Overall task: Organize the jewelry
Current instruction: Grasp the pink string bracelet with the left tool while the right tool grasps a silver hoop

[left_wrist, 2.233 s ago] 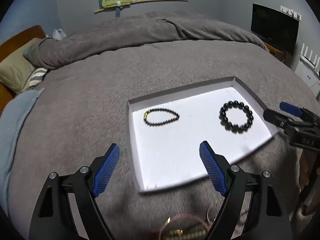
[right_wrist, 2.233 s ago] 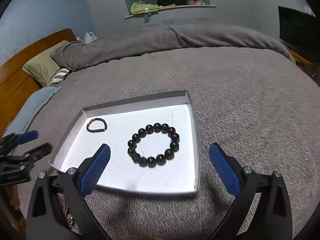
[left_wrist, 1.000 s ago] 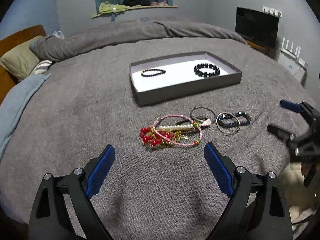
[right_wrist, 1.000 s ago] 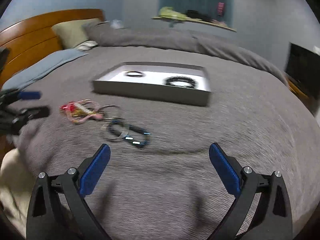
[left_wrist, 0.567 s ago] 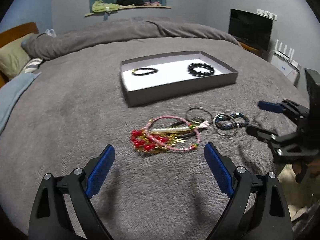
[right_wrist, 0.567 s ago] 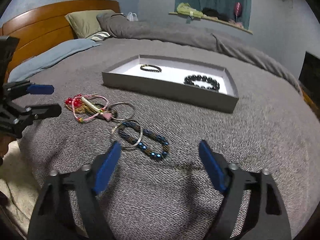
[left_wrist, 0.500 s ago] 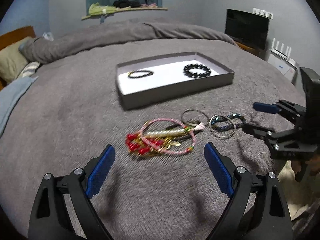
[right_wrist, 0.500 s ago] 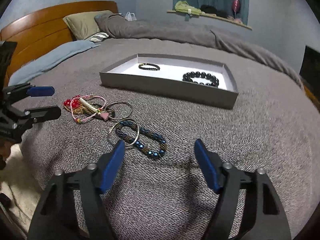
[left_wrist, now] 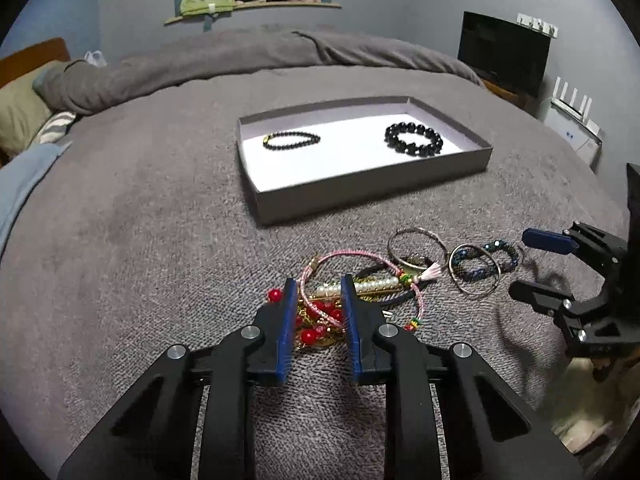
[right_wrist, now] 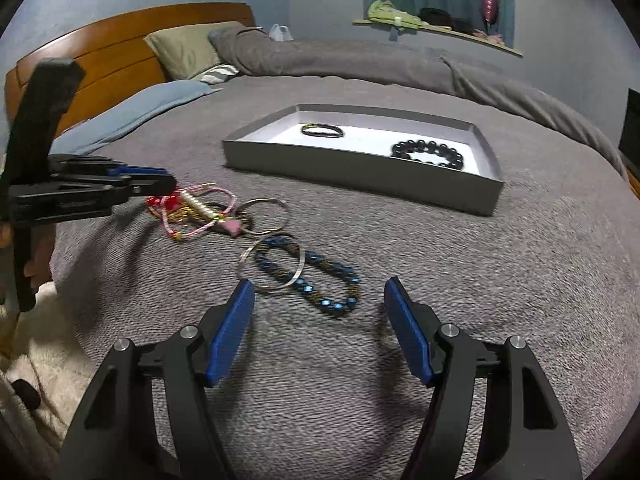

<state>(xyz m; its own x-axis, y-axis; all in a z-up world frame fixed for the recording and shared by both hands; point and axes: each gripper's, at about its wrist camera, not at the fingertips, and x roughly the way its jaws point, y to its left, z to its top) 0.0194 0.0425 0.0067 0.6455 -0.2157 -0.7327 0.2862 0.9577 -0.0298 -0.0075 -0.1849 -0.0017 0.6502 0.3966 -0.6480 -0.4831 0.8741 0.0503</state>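
Note:
A grey tray (left_wrist: 372, 192) (right_wrist: 360, 184) with a white floor lies on the bed and holds a thin black bracelet (left_wrist: 291, 141) and a thick black bead bracelet (left_wrist: 414, 140). In front of it lies a tangle of jewelry: red beads (left_wrist: 316, 320), a pink cord bracelet (left_wrist: 352, 258), a pearl strand (left_wrist: 372, 285), silver bangles (right_wrist: 274, 260) and a blue bead bracelet (right_wrist: 332, 280). My left gripper (left_wrist: 318, 300) is nearly closed around the red beads and pink cord; whether it grips them is unclear. My right gripper (right_wrist: 320, 312) is open just short of the blue bead bracelet.
The bed is covered by a grey blanket (left_wrist: 140, 200) with a rolled duvet at the back. Pillows and a wooden headboard (right_wrist: 120, 52) stand at the left. A dark TV (left_wrist: 504, 56) and a white router stand at the right. The bed's edge is close below both grippers.
Both grippers pulled back from the tray to the loose jewelry pile. My left gripper went from wide open to nearly closed over the red beads. My right gripper narrowed a little and moved closer to the blue bracelet.

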